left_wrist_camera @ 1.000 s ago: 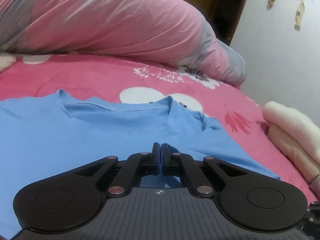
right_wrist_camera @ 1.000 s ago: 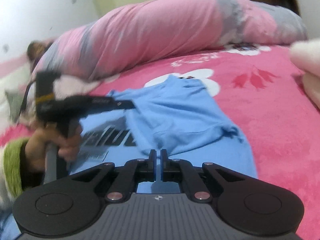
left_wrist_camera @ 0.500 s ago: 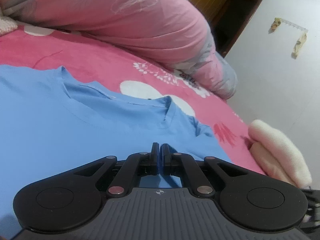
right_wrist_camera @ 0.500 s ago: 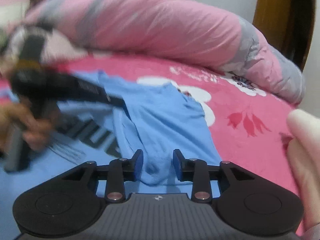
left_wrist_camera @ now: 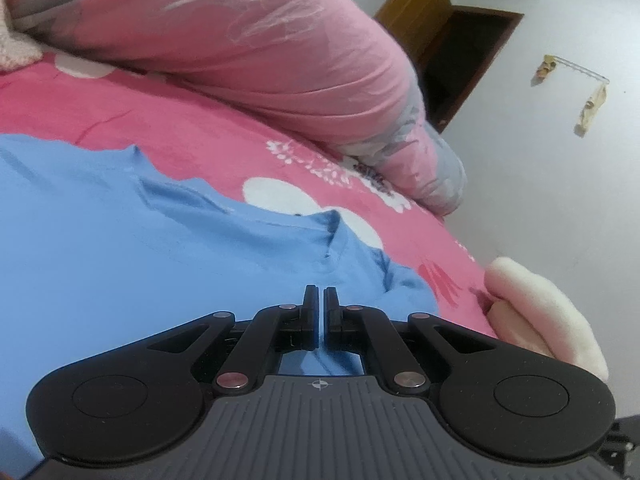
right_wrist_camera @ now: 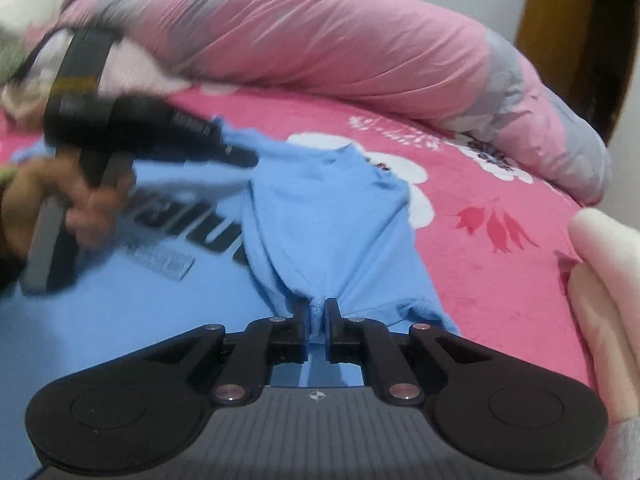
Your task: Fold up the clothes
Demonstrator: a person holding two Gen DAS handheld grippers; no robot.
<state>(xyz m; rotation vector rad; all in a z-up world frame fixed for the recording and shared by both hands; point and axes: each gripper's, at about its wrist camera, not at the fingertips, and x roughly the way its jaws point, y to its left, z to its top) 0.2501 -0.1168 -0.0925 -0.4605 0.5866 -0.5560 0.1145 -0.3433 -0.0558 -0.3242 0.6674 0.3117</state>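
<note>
Nearest in the right wrist view, the right gripper (right_wrist_camera: 317, 312) is clamped on a gathered bunch of the blue T-shirt (right_wrist_camera: 328, 216), the cloth pinched between its two fingers and drawn into creases that fan out from the grip; its jaws have just been opening slightly, yet fabric still fills the gap. From there the folded-over part of the shirt runs away toward the collar, lying over the printed front, whose dark lettering shows to the left. Further left in that view, the person's left hand (right_wrist_camera: 76, 204) grips the handle of the left gripper (right_wrist_camera: 240, 158), blurred, whose tip lies at the shirt's far edge. In the left wrist view the left gripper (left_wrist_camera: 321, 300) is clenched, its fingers nearly touching with a sliver of blue between them; whether cloth is truly pinched there cannot be told. Beyond it the shirt lies flat on the bed (left_wrist_camera: 192, 132), which has a pink cover with white blobs and red flowers, the neckline toward the far side. To the right, at the bed's edge, sits a pale cream folded fabric (left_wrist_camera: 540, 312). Farthest back, a rolled pink-and-grey quilt (left_wrist_camera: 248, 40) stretches across the bed, with a white wall (left_wrist_camera: 560, 200) and a dark wooden doorway (left_wrist_camera: 460, 68) behind.
</note>
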